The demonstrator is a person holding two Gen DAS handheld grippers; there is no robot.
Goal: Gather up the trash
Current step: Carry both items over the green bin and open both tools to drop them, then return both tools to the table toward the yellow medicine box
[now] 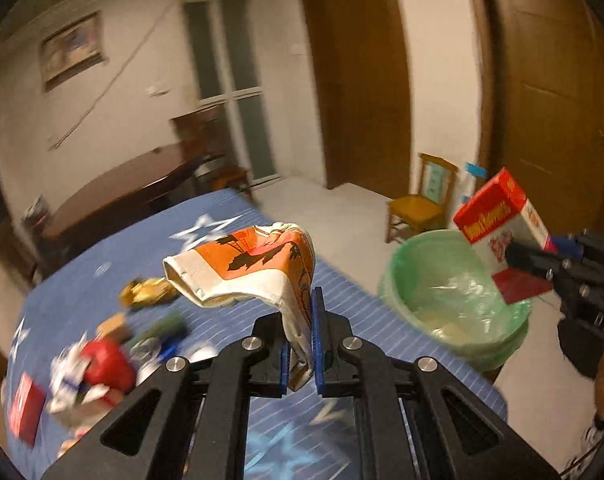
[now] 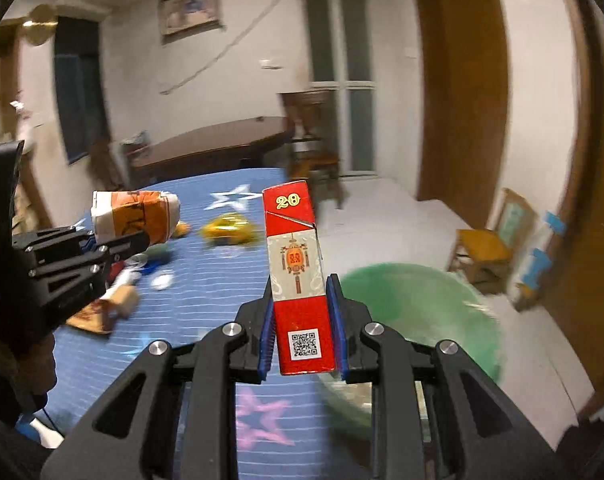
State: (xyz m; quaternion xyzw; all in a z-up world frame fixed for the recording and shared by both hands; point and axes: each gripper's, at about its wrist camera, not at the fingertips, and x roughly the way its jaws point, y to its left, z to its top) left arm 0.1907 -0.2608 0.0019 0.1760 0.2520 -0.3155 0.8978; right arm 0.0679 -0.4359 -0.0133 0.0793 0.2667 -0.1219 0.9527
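My left gripper (image 1: 302, 312) is shut on a crumpled orange and white paper cup (image 1: 246, 268) and holds it above the blue table. It also shows in the right wrist view (image 2: 134, 216), at the left. My right gripper (image 2: 300, 292) is shut on a red and white carton (image 2: 298, 272), held upright beside the green-lined bin (image 2: 422, 312). In the left wrist view the carton (image 1: 498, 220) hangs over the bin (image 1: 454, 296), which stands at the table's right edge.
More trash lies on the blue star-patterned tablecloth (image 1: 230, 320): a yellow wrapper (image 1: 146, 292), a red and white heap (image 1: 98, 372) and brown scraps (image 2: 114, 304). A small wooden chair (image 1: 418, 208) stands by the brown doors. A dark wooden table (image 2: 214, 148) is behind.
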